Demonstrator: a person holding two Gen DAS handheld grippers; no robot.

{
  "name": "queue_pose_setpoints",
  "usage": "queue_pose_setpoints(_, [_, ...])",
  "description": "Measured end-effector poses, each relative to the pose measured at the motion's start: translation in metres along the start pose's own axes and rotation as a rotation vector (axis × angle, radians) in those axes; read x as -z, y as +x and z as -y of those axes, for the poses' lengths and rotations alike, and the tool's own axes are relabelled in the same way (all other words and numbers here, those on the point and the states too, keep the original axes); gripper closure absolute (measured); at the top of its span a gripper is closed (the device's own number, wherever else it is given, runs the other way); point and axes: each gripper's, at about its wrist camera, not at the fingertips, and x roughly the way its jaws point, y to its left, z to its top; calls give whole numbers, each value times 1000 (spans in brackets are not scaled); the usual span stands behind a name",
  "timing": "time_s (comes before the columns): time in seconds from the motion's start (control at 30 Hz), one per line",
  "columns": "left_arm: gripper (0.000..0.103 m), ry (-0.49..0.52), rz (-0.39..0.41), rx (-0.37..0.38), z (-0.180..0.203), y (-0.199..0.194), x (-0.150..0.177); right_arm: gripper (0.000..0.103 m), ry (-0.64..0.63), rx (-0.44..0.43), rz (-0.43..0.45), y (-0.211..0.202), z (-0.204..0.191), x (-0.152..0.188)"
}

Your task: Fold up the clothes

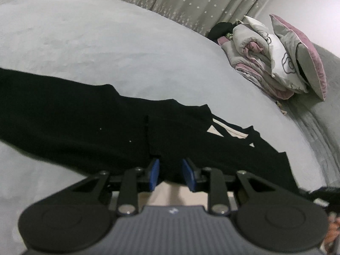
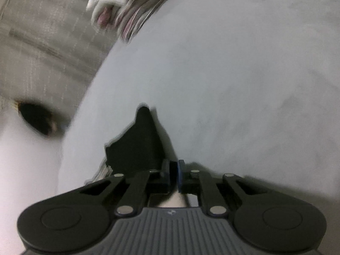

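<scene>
A black garment lies stretched across the pale bed. Left gripper grasps its near edge; right gripper is clenched on a corner. Next, likely lifting both to fold over.

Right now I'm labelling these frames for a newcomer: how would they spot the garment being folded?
Start at the pale grey bed. Across its near side stretches the black garment, the left gripper at its edge. Unlike the pink-and-grey bedding pile, it is plain black and flat.

A black garment lies stretched flat across the pale bedsheet.
</scene>
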Motion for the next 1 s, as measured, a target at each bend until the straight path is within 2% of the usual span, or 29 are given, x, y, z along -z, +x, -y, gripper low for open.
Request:
queue_pose_setpoints(0.07, [82,13,-3,-15,1,1,0,95,57,-29,43,-11,-5,1])
queue_pose_setpoints(0.13, [82,21,-5,-24,2,2,1,94,37,37,38,-12,-11,3])
queue_pose_setpoints(0.23, [82,35,-10,-39,2,2,1,91,66,93,-41,3,-1,8])
queue_pose_setpoints(0.37, [82,40,-12,-39,1,-4,1,87,64,100,4,-9,-1,1])
queue_pose_setpoints(0.53, [81,10,4,-30,-4,-12,-2,84,-69,83,60,-20,-23,0])
queue_pose_setpoints(0.73, [76,-11,22,-52,-5,-17,-3,84,-207,81,37,-3,-40,6])
queue_pose_setpoints(0.87, [76,-24,29,-68,-8,-21,-5,68,-388,132,43,8,-51,13])
queue_pose_setpoints(1.0, [75,-17,28,-69,-12,-25,-5,67,-558,142,15,11,-54,21])
